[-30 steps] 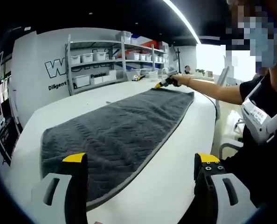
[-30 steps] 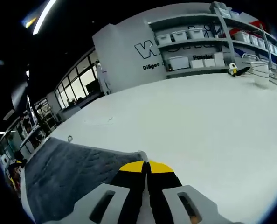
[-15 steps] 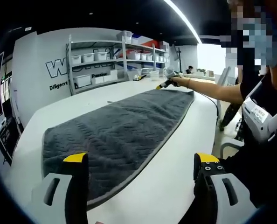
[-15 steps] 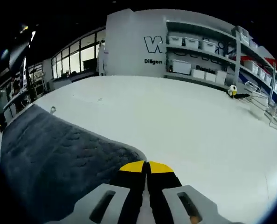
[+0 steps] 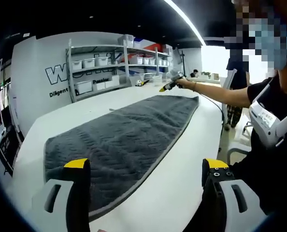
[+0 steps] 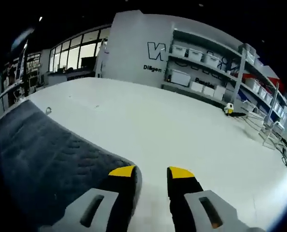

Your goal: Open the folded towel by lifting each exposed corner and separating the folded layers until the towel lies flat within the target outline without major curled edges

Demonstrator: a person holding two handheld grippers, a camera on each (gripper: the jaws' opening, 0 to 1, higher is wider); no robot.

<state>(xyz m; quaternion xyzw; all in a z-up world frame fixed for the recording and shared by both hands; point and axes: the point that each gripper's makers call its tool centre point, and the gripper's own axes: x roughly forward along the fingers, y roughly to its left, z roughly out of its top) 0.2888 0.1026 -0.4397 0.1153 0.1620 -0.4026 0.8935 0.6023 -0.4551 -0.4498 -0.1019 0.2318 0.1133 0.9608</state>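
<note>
Left hand-held gripper point(image 5: 146, 166) has its yellow-tipped jaws wide apart over the near end of the grey towel point(image 5: 121, 135), clamped on nothing. That towel lies spread lengthwise along the white bench point(image 5: 182, 169), its quilted face up and its near short edge just past the left jaw. At the towel's far end the right hand-held gripper point(image 5: 165, 87), on the person's outstretched arm point(image 5: 216, 94), hangs above the far corner, clear of the cloth. Beyond the bench stand metal shelves point(image 5: 114, 65) stacked with pale bins against a white wall with dark lettering; another person point(image 5: 236, 82) stands at the far right.

From the right gripper view, the right hand-held gripper point(image 6: 151, 171) shows its jaws a little apart and empty. The towel point(image 6: 42, 159) corner lies under and just left of the left jaw, on the bench point(image 6: 182, 130). This view adds a small loop tag point(image 6: 48, 110) at the towel's edge, windows far left, a small yellow item point(image 6: 227, 109) on the bench's far side, and wire racks at the right.
</note>
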